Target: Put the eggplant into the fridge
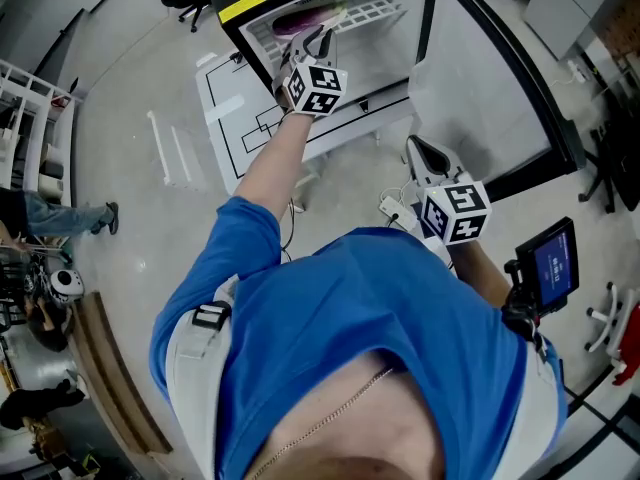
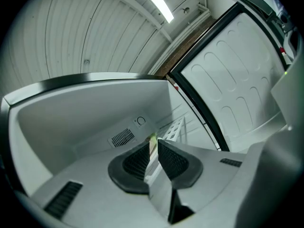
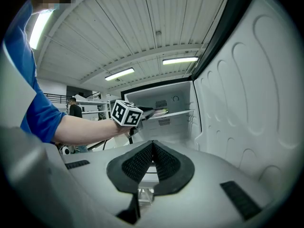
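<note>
Ahead, the fridge stands open, its door swung out to the right. The eggplant lies along the wire shelf inside, purple body to the left and pale green stem end to the right. The left hand-held gripper reaches level onto that shelf, its jaws drawn to a narrow gap and pinched on the stem. The right hand-held gripper hangs nearer the person, just outside the fridge and beside the door's inner face. Its jaws are pressed fully together with nothing between them.
</note>
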